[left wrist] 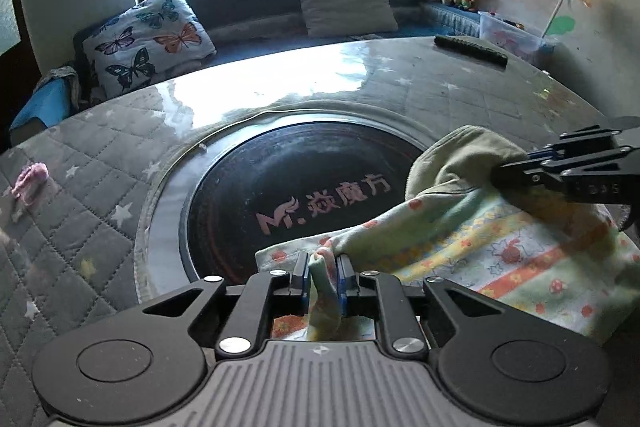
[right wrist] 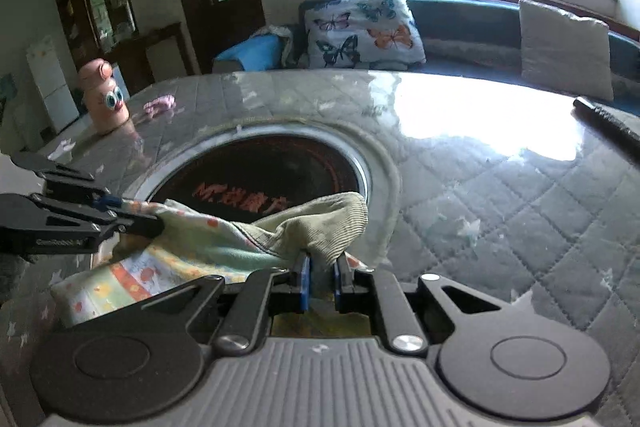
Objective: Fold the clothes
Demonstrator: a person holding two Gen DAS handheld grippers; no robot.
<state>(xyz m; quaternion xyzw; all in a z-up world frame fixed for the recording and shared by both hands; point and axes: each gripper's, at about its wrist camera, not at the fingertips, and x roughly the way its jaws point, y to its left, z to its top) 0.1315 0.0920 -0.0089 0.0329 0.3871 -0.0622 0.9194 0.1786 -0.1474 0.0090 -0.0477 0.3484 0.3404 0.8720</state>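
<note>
A small patterned garment point(left wrist: 500, 251), pale green with orange and yellow prints and an olive ribbed waistband point(left wrist: 460, 163), lies over the near right of the table. My left gripper point(left wrist: 323, 267) is shut on a bunched edge of it. My right gripper point(right wrist: 320, 267) is shut on the olive waistband point(right wrist: 320, 223). The right gripper also shows at the right in the left wrist view point(left wrist: 520, 173), pinching the cloth. The left gripper shows at the left in the right wrist view point(right wrist: 148, 223), also pinching the garment point(right wrist: 160, 267). The cloth hangs between the two grippers.
The table point(left wrist: 100, 163) has a grey quilted cover under clear plastic, with a dark round heater plate point(left wrist: 304, 187) in the middle. A pink crumpled item point(left wrist: 30, 183), a pink bottle with eyes point(right wrist: 104, 95) and a dark remote point(left wrist: 470, 49) lie on it. A sofa with cushions point(left wrist: 148, 39) stands behind.
</note>
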